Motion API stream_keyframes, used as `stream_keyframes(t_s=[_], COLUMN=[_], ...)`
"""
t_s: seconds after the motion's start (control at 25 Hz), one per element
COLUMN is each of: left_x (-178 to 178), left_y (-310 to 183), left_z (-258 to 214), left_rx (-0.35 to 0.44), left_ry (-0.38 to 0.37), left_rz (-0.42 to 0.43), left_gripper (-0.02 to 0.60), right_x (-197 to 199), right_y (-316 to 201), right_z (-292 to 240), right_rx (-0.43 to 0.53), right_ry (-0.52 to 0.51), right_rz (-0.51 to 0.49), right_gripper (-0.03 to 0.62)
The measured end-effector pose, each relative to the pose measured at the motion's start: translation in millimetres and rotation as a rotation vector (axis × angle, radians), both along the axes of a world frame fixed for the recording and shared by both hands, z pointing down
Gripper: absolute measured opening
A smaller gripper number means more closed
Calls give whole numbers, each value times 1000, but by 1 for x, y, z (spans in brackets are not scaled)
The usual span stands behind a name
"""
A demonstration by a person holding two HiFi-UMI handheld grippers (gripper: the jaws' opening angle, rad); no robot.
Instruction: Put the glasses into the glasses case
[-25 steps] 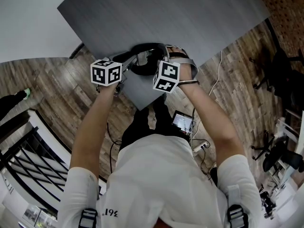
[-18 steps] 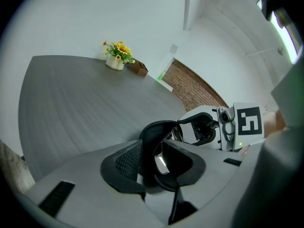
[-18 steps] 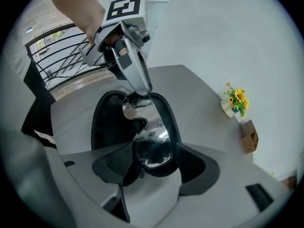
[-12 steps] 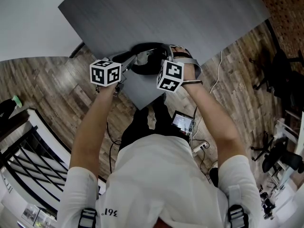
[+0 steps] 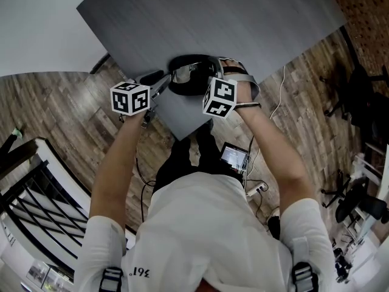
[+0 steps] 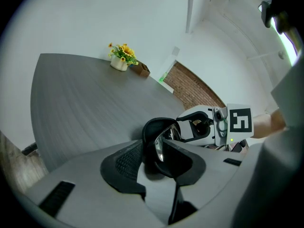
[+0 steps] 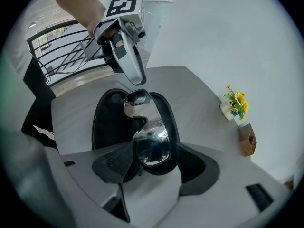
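Observation:
A black glasses case (image 5: pixel 180 90) lies open near the front edge of the grey table (image 5: pixel 213 23). Mirrored glasses (image 7: pixel 147 127) rest lengthwise in the case (image 7: pixel 102 122). My right gripper (image 7: pixel 154 165) is shut on the near end of the glasses, its pads on either side of the lens. My left gripper (image 5: pixel 153 81) stands open just left of the case and holds nothing. In the left gripper view, the case (image 6: pixel 152 127) and the glasses (image 6: pixel 164 139) sit just beyond the left gripper (image 6: pixel 154 167), with the right gripper (image 6: pixel 204 127) behind them.
A small pot of yellow flowers (image 6: pixel 121 58) and a brown box (image 6: pixel 141 69) stand at the table's far edge. The table's front corner lies under my hands, with wooden floor (image 5: pixel 73 114) below. A railing (image 7: pixel 61 56) shows beyond the left gripper (image 7: pixel 135 75).
My left gripper has drawn back to the left, away from the case. The right gripper has shifted slightly right and stays at the case with the glasses.

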State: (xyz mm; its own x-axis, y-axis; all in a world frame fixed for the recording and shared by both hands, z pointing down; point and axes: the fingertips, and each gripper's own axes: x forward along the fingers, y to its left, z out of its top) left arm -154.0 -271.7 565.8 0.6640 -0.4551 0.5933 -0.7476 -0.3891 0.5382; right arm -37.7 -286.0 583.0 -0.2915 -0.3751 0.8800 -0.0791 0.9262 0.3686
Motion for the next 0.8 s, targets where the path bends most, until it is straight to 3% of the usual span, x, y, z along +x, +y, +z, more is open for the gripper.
stream_keyframes(t_s=[0.36,0.8], left_x=[17,25], left_y=[5,-5], left_z=[-5,-14], left_rx=[-15,14], left_ry=[34,52], left_rz=[65,68], left_gripper=[138,138], right_x=[-5,-7], right_y=[4,15], right_z=[1,3], right_rx=[-31,-62], right_ry=[0,-17], right_rz=[0,3], right_gripper=[288,288])
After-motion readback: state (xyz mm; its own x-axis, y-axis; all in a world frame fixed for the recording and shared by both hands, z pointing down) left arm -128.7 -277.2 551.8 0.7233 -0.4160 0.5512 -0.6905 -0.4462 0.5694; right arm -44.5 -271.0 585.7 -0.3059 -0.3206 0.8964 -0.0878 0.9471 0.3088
